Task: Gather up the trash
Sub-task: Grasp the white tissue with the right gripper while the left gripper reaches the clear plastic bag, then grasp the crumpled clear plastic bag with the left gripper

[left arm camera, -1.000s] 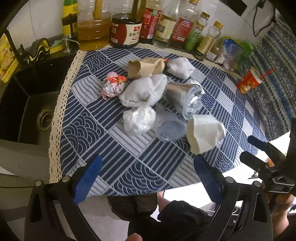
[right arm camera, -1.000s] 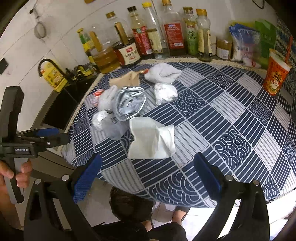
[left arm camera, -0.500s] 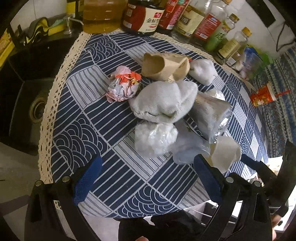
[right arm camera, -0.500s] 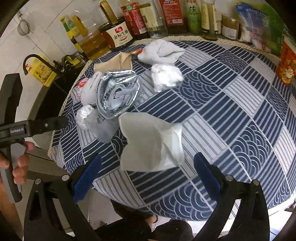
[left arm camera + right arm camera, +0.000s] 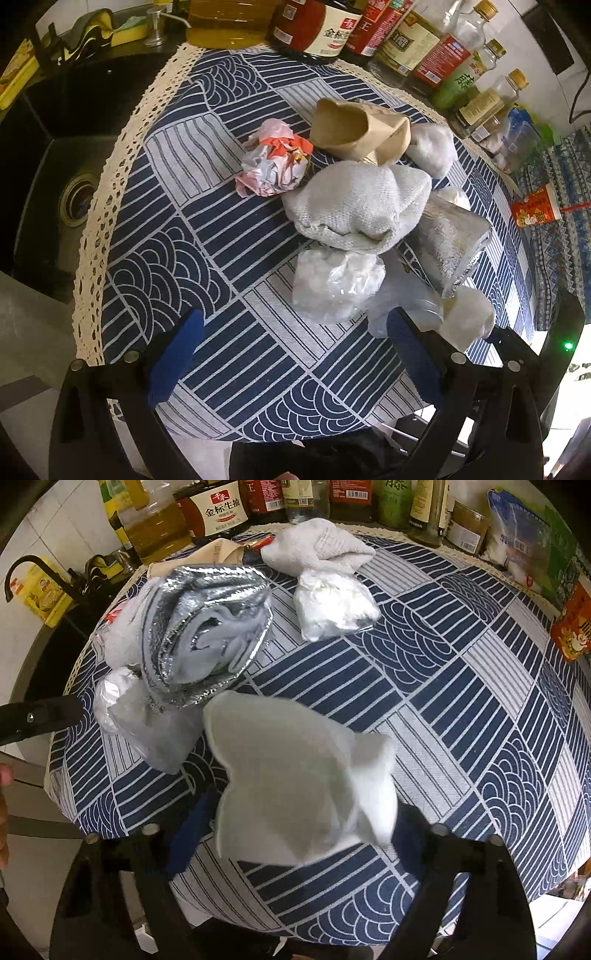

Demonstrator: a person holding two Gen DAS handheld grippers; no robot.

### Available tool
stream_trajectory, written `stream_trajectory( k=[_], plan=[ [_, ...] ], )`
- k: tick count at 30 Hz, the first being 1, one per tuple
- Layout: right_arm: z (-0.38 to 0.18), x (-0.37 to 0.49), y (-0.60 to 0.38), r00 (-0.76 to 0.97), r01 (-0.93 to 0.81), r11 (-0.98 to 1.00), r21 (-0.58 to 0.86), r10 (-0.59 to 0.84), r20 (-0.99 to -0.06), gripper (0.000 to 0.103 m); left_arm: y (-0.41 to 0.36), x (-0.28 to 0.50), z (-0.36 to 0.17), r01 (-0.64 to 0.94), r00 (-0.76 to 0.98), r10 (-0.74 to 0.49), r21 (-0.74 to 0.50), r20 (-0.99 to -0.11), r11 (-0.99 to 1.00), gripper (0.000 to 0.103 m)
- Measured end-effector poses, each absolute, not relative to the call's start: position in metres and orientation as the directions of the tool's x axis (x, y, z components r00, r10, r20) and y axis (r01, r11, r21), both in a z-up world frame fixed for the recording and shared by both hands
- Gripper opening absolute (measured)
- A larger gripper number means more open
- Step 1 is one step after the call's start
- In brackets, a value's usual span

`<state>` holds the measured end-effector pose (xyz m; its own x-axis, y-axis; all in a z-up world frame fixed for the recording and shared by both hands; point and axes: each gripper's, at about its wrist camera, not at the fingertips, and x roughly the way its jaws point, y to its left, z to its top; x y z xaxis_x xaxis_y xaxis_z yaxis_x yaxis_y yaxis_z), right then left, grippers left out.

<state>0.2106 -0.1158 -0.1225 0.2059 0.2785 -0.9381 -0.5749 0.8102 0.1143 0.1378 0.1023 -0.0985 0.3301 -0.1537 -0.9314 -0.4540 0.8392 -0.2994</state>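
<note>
Trash lies piled on a blue patterned tablecloth (image 5: 207, 236). In the left wrist view: a red-and-white crumpled wrapper (image 5: 275, 164), a brown paper cup (image 5: 360, 133), a grey cloth wad (image 5: 358, 206), a clear plastic bag wad (image 5: 336, 288), a foil container (image 5: 452, 243). My left gripper (image 5: 291, 354) is open, just short of the plastic wad. In the right wrist view a white crumpled paper tissue (image 5: 303, 786) lies between the open fingers of my right gripper (image 5: 295, 834). The foil container (image 5: 207, 627) and a white bag (image 5: 334, 603) lie beyond it.
Sauce and oil bottles (image 5: 321, 26) line the far edge. A black sink (image 5: 55, 155) sits left of the table. An orange drink cup (image 5: 535, 210) stands at the right edge. The left gripper's arm shows at the left in the right wrist view (image 5: 37, 716).
Both grippers have moved in over the table toward the trash. The white tissue now sits between the right gripper's fingers; the left gripper has come close to the plastic wad.
</note>
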Motion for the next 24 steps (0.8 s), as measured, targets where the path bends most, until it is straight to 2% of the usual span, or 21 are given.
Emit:
stream_trajectory(
  k=[9, 19, 24],
  plan=[
    [-0.121, 0.208, -0.115, 0.194, -0.593, 0.795, 0.123, 0.29, -0.937, 0.077, 0.106, 0.138, -0.1, -0.478, 0.325, -0.145, -0.295, -0.935, 0.828, 0.096],
    [-0.104, 0.21, -0.156, 0.193, -0.562, 0.812, 0.156, 0.312, -0.93, 0.077, 0.103, 0.153, -0.104, -0.501, 0.31, -0.154, -0.299, -0.938, 0.812, 0.096],
    [-0.097, 0.211, -0.179, 0.202, -0.54, 0.824, 0.17, 0.323, -0.924, 0.077, 0.103, 0.165, -0.113, -0.524, 0.297, -0.205, -0.338, -0.933, 0.782, 0.095]
  ],
)
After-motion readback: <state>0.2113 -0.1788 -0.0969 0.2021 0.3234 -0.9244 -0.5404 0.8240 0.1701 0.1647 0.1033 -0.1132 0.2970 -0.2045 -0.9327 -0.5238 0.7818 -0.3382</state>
